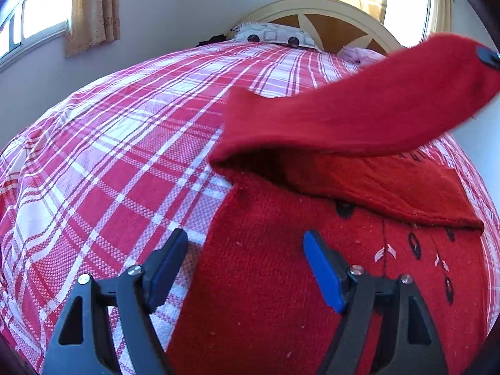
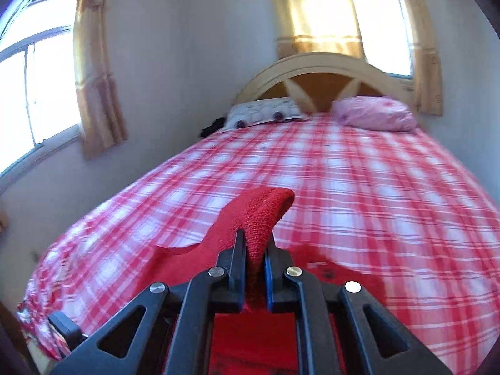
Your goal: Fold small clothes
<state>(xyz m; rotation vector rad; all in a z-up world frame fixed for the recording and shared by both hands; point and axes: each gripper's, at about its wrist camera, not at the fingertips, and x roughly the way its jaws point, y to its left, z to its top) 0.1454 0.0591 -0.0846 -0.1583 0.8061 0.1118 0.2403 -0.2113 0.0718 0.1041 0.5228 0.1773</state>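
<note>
While the red sweater (image 1: 281, 281) lies on the plaid bedspread (image 1: 109, 156), right gripper (image 2: 255, 247) is clamped on a red knit sleeve (image 2: 265, 209), lifted off the bed. Left gripper (image 1: 245, 250) hangs low over the sweater's left edge, fingers (image 1: 322, 268) spread wide, holding nothing. Lifted sleeve arcs across the sweater body in the left wrist view. Pink pillow (image 2: 375, 114) and patterned pillow (image 2: 265, 111) sit against the headboard (image 2: 325, 72).

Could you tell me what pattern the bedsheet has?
The bedsheet is a red, pink and white plaid, sharpest in the left wrist view.
</note>
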